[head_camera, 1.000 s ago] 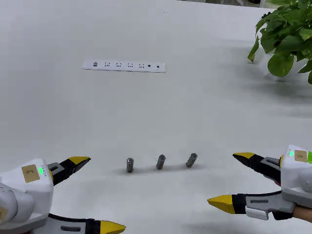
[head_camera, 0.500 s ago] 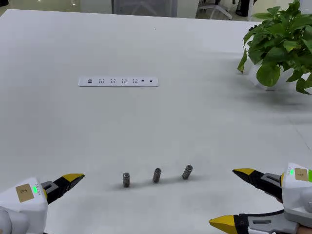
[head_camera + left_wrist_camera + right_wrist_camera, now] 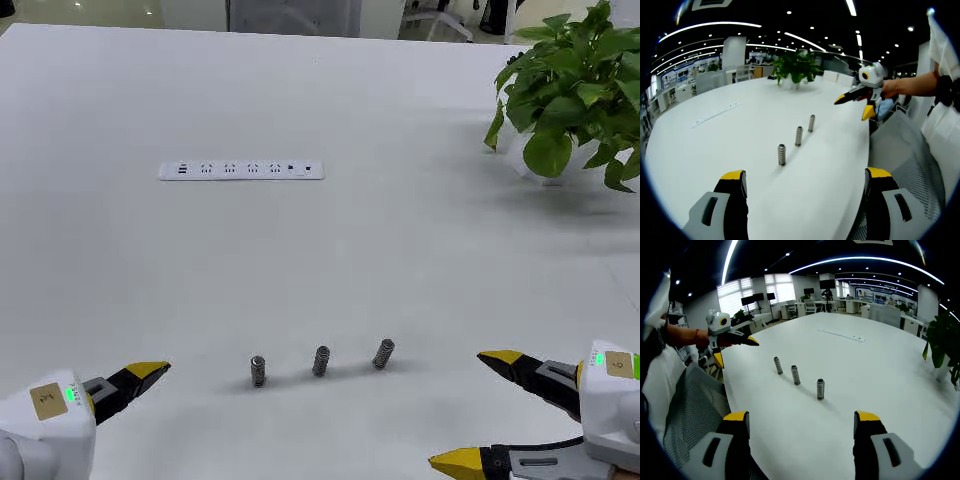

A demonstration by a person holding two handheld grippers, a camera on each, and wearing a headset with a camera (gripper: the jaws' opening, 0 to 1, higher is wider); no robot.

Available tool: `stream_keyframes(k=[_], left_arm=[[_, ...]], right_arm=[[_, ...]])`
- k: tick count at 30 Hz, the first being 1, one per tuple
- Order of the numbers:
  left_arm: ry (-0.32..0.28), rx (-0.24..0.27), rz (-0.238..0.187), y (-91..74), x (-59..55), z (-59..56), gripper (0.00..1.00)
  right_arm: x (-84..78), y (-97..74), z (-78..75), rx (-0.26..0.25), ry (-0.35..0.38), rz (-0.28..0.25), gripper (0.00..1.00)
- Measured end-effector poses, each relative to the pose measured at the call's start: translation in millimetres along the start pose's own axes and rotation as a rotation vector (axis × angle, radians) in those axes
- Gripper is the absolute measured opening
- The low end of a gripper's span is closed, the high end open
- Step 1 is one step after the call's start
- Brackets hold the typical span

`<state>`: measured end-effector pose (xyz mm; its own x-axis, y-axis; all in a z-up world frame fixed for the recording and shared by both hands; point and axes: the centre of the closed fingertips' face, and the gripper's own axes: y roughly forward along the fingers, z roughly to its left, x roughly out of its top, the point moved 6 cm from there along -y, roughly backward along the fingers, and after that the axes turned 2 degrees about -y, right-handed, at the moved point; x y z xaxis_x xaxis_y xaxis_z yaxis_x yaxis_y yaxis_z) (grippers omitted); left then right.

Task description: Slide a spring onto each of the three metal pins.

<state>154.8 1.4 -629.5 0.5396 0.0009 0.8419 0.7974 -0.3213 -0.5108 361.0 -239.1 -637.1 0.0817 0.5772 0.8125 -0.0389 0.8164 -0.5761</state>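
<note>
Your left gripper [image 3: 805,174] at 7 o'clock and right gripper [image 3: 465,410] at 5 o'clock both have their jaws spread wide and hold nothing. Between them at 6 o'clock, three metal pins stand in a row on the white table [image 3: 420,260]: left pin [image 3: 258,370], middle pin [image 3: 321,360] and right pin [image 3: 384,352], which leans. Each seems to wear a spring already, though they are too small to be sure. I judge the task done. Farther off are a power strip [image 3: 241,171] at 11 o'clock and a potted plant [image 3: 575,90] at 2.

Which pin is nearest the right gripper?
The rightmost pin in the head view, at the row's end toward the right gripper; others sit farther left.
</note>
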Motion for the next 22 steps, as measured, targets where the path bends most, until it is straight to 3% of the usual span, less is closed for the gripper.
stream_keyframes(k=[22], left_arm=[[-0.010, 0.005, -0.005, 0.0, 0.8, -2.6, 1.00]], right_arm=[[-1.7, -1.6, -0.4, -0.001, 0.005, 0.001, 0.86]])
